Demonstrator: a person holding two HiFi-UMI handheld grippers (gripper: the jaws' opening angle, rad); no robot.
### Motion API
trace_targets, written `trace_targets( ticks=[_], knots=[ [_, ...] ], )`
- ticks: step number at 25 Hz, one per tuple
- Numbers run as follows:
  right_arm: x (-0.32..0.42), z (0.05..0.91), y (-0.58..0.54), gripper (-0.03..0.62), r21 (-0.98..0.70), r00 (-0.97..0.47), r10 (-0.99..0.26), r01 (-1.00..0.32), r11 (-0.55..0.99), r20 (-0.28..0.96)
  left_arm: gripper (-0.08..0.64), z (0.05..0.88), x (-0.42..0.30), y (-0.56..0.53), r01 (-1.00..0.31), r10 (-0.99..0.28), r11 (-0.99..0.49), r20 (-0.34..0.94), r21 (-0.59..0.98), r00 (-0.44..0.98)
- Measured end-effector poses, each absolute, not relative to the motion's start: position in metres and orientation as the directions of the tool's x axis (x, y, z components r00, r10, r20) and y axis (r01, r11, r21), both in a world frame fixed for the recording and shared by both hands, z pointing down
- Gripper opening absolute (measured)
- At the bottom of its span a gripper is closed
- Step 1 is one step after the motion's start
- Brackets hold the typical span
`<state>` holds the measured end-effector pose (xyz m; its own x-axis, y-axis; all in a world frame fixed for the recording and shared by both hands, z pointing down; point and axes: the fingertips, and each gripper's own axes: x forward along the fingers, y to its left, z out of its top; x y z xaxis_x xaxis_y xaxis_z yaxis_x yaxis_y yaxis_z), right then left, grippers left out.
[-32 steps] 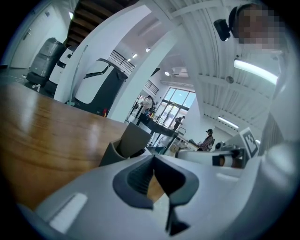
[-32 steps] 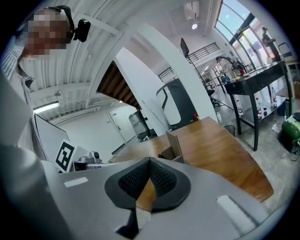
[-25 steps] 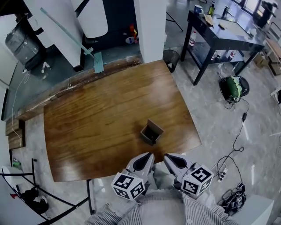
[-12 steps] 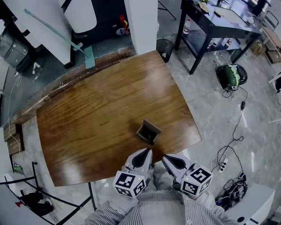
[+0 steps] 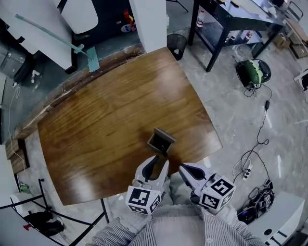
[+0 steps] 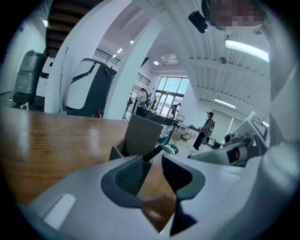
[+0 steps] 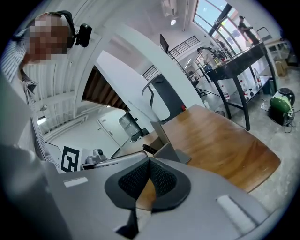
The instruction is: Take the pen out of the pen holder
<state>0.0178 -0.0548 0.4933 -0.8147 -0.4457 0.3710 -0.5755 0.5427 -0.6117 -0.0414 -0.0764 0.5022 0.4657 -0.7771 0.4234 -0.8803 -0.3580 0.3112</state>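
Observation:
A small brown square pen holder stands near the front edge of the wooden table. A dark pen leans out of it toward me, and it also shows as the pen in the right gripper view. My left gripper hovers just short of the holder; its jaws are opening with nothing between them. My right gripper hangs beside it at the table's edge, shut and empty, with the holder a little ahead.
A white pillar stands behind the table. A black workbench, a dark bin, a green device and cables lie at the right on the floor. People stand far off.
The left gripper's jaws, closed in both earlier frames, now stand apart. Both grippers have edged closer to the pen holder.

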Motion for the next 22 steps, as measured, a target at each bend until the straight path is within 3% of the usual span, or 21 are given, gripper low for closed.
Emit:
trace_targets(
  ticks=[4,13,22],
  knots=[
    [0.023,0.497,-0.054,0.0,-0.616,-0.806,-0.454,-0.586,0.526,0.379,0.162,0.495,-0.038,-0.086,-0.886,-0.783,-0.407,0.415,0.221,0.463],
    [0.037,0.505,-0.052,0.0,-0.637,-0.784,-0.485,-0.608,0.474,0.387,0.166,0.498,-0.031,-0.102,-0.881,-0.773,-0.434,0.425,0.188,0.471],
    [0.044,0.508,-0.055,0.0,-0.638,-0.77,-0.503,-0.622,0.453,0.393,0.082,0.495,-0.031,-0.11,-0.887,-0.792,-0.43,0.401,0.171,0.461]
  ],
)
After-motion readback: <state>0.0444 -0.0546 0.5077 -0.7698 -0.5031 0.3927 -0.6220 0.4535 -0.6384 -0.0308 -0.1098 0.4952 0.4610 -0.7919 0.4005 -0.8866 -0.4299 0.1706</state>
